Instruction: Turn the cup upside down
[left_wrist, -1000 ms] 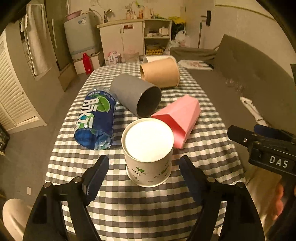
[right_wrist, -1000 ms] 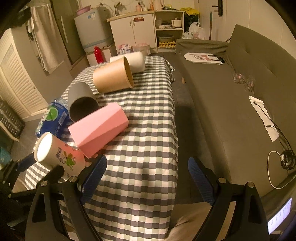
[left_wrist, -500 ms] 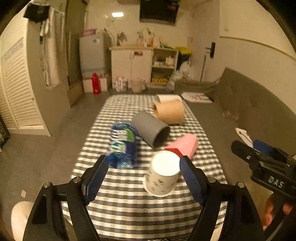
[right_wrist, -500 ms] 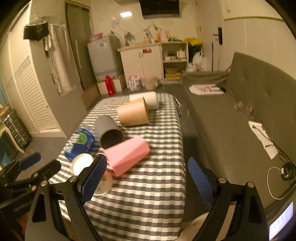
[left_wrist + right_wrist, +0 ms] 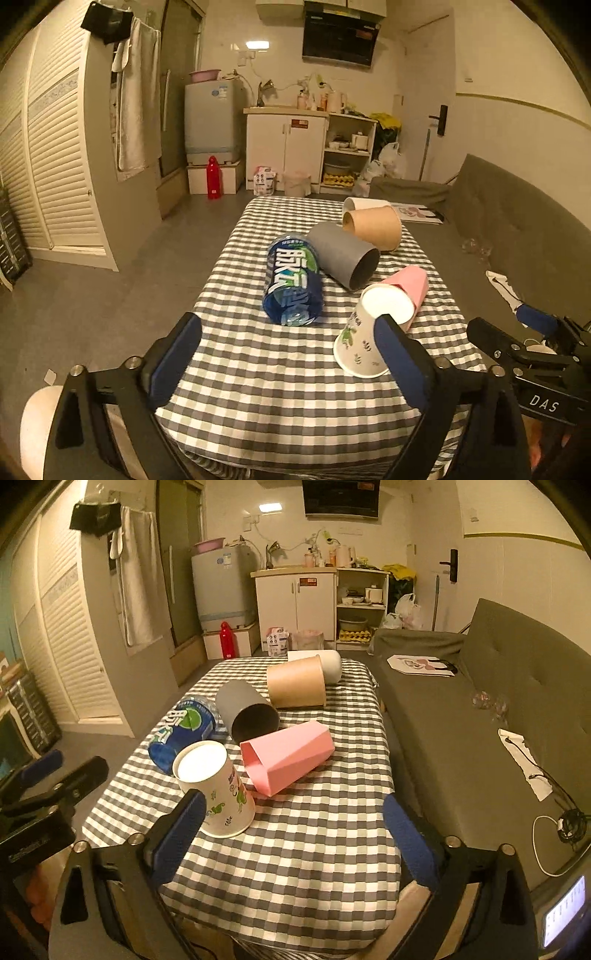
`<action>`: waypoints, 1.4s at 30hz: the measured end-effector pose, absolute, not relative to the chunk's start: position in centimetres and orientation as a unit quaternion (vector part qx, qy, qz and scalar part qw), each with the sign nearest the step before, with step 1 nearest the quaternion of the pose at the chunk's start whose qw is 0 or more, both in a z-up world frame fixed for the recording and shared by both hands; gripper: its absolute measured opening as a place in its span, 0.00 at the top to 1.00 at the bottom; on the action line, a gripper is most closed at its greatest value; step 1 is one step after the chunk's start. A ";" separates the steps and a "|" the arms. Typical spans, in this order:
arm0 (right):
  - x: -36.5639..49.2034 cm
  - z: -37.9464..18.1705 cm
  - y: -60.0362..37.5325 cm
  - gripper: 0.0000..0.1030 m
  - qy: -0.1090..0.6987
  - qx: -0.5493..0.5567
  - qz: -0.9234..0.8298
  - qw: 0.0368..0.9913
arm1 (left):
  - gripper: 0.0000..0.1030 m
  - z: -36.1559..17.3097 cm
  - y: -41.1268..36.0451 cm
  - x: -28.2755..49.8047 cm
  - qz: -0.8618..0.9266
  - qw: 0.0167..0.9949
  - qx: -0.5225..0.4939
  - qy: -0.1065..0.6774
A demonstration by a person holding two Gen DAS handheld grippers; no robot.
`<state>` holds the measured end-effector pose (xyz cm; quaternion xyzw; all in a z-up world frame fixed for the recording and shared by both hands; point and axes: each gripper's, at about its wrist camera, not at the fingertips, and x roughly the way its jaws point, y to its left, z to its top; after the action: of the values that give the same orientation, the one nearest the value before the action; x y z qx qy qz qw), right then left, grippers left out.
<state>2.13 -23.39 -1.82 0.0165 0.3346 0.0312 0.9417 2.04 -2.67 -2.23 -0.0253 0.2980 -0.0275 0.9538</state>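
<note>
A white paper cup with green leaf prints [image 5: 364, 341] stands upside down on the checked table [image 5: 280, 384], its flat base up; it also shows in the right wrist view [image 5: 218, 794]. My left gripper [image 5: 288, 360] is open and empty, back near the table's front edge, with the cup just inside its right finger. My right gripper [image 5: 291, 840] is open and empty at the front edge, the cup by its left finger.
A blue bottle [image 5: 293, 282], a grey cup [image 5: 345, 260], a pink cup [image 5: 286, 757], a brown cup [image 5: 297, 685] and a white cup [image 5: 328, 662] lie on their sides behind. A grey sofa [image 5: 480, 709] runs along the right.
Both grippers have pulled back and up from the table, so the cups look smaller and farther. The white paper cup stays upside down where it was.
</note>
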 end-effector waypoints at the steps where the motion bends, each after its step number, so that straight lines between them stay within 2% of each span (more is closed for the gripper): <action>1: 2.1 -2.0 -23.3 0.05 0.334 0.016 0.032 0.942 | 0.04 -2.3 -2.5 2.0 -0.026 0.954 -0.026 0.298; 5: 2.2 -2.6 -23.1 0.00 0.335 0.009 0.028 0.942 | 0.02 -2.6 -1.9 2.0 -0.019 0.954 -0.037 0.298; 42: 2.4 -2.7 -22.8 0.00 0.342 -0.004 0.020 0.940 | 0.02 -3.0 -1.1 2.2 -0.010 0.952 -0.046 0.303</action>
<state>2.38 -22.76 -2.69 -0.0039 0.3416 0.0197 0.9396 2.17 -1.12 -2.98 -0.0457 0.3034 -0.0095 0.9517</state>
